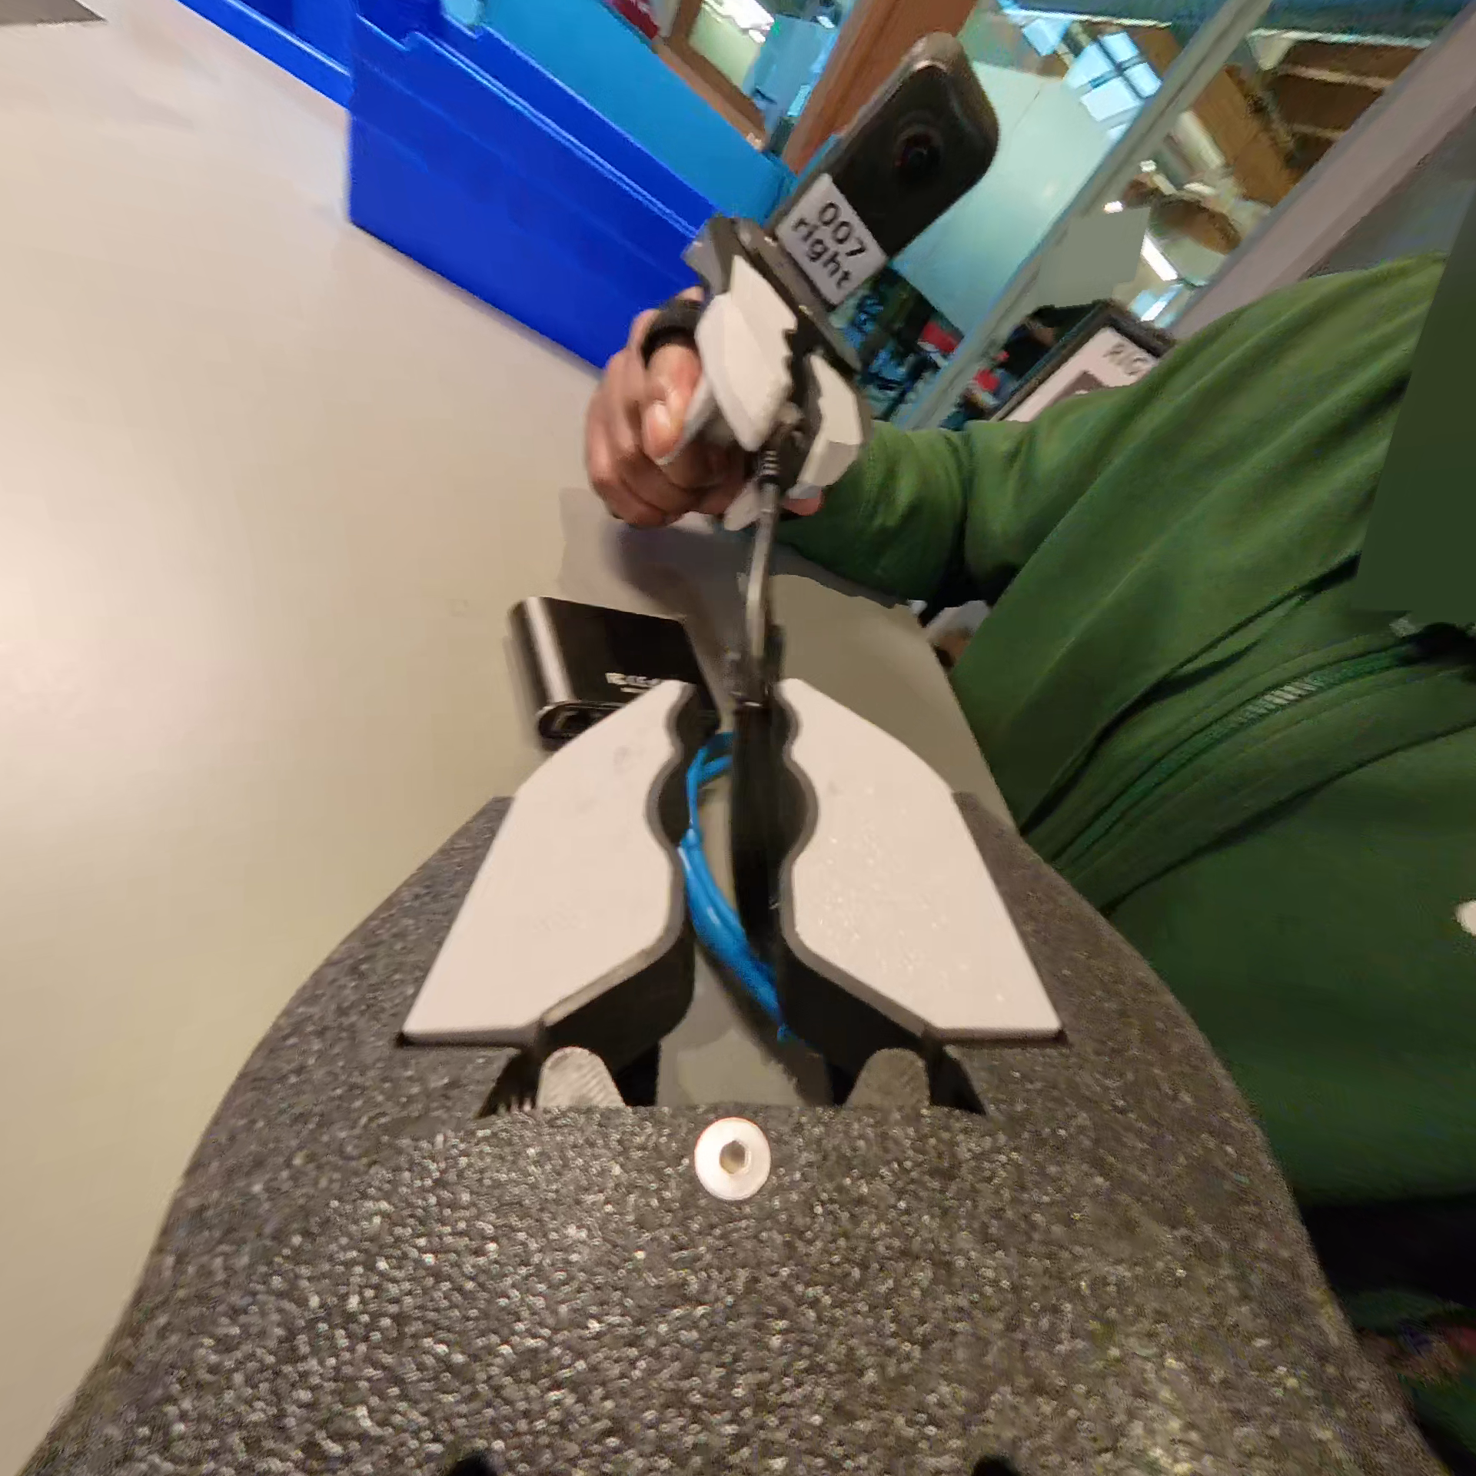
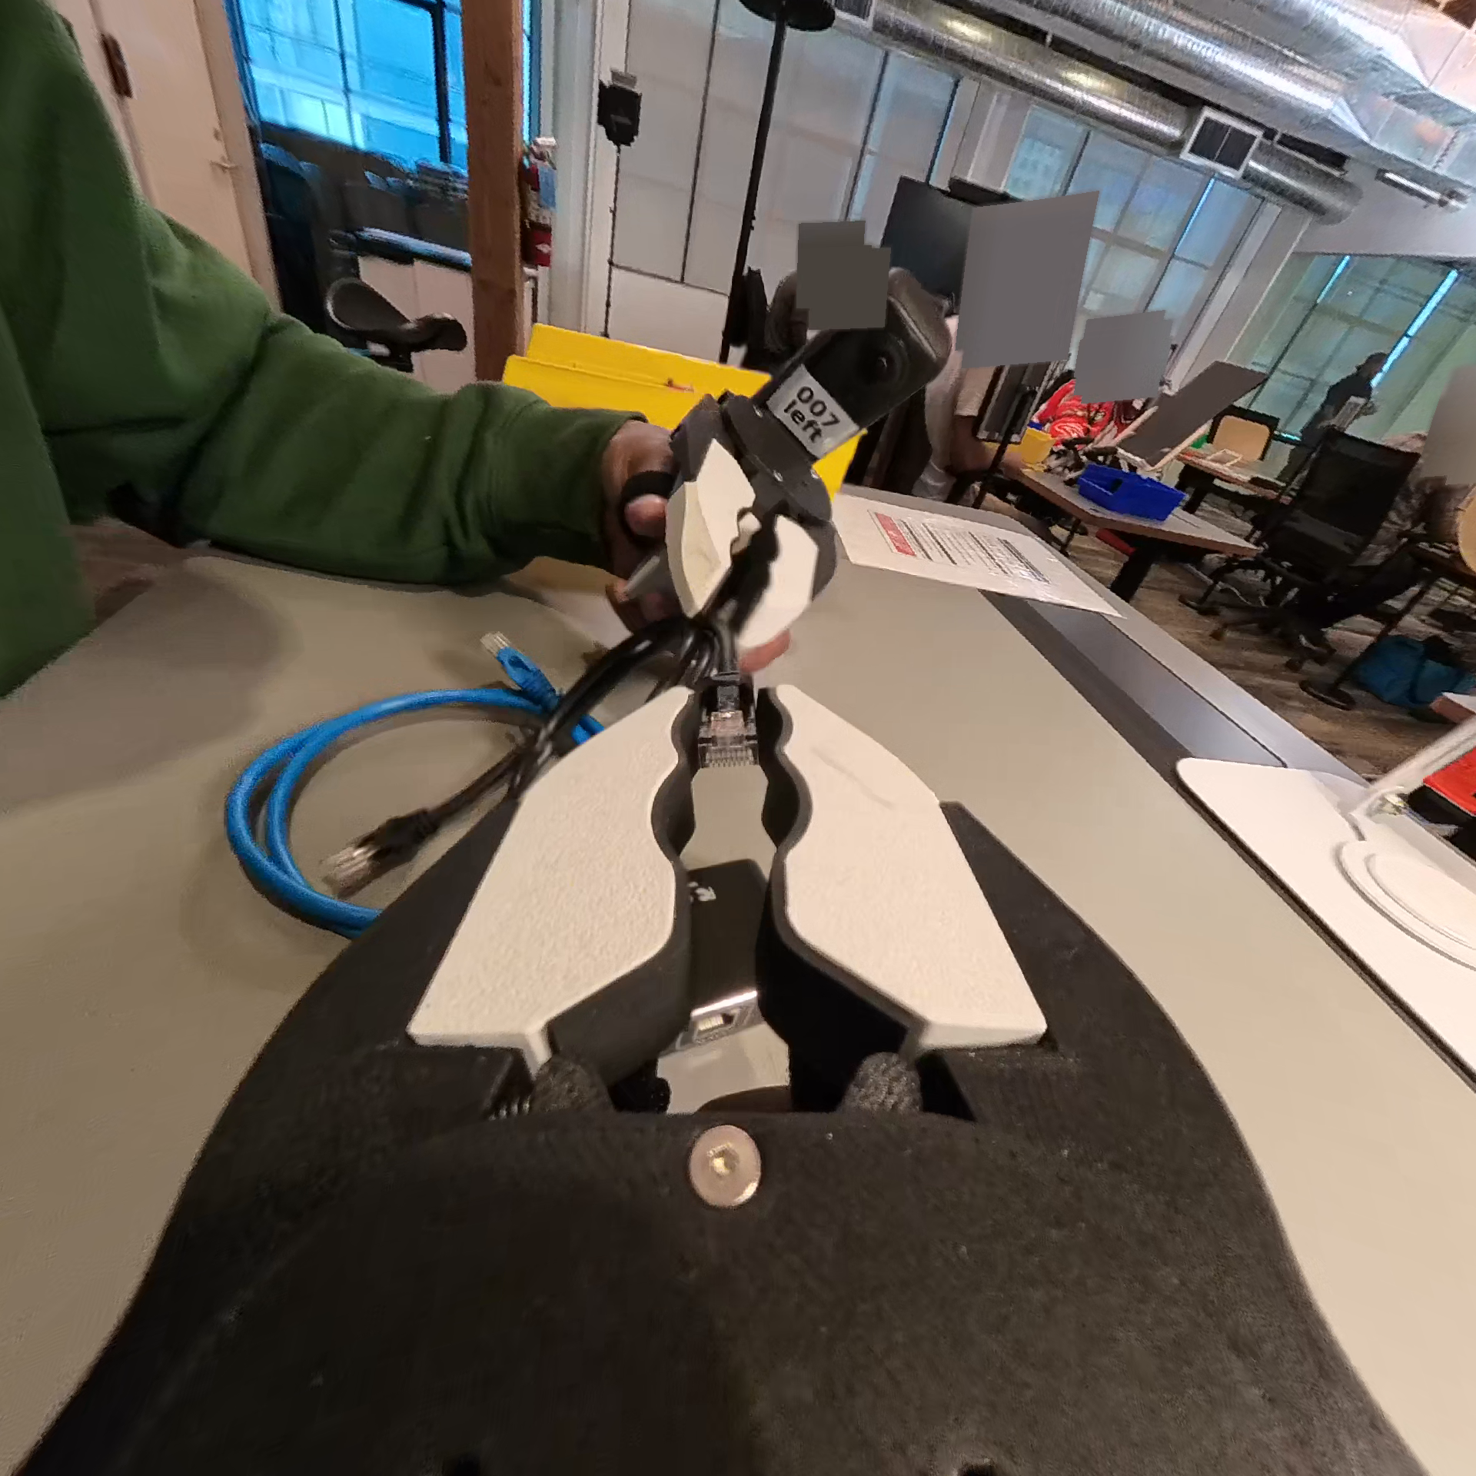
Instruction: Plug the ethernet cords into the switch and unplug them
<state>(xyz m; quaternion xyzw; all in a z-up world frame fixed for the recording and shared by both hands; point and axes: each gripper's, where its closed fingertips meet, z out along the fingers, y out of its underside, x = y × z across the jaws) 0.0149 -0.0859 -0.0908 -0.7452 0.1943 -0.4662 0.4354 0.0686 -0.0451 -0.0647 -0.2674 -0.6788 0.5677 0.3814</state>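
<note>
A black ethernet cord (image 1: 759, 575) runs between my two grippers above the grey table (image 1: 240, 479). My left gripper (image 1: 739, 703) is shut on the cord's bundled length. It also shows in the right wrist view (image 2: 731, 619). My right gripper (image 2: 727, 707) is shut on the cord's clear plug (image 2: 725, 739), whose contacts point at the camera. It also shows in the left wrist view (image 1: 779, 491). The black switch (image 1: 607, 655) lies on the table under the grippers and shows between the right fingers (image 2: 719, 950). A coiled blue ethernet cord (image 2: 255, 807) lies loose on the table. The black cord's other plug (image 2: 359, 855) rests on the coil.
Blue bins (image 1: 495, 160) stand at the table's far side. A yellow bin (image 2: 607, 367) stands behind the left gripper. A printed sheet (image 2: 958, 551) and a white pad (image 2: 1318, 862) lie to the right. The person's green sleeve (image 2: 319, 463) reaches over the table. Spacing between my two grippers at the tips: around 8 cm.
</note>
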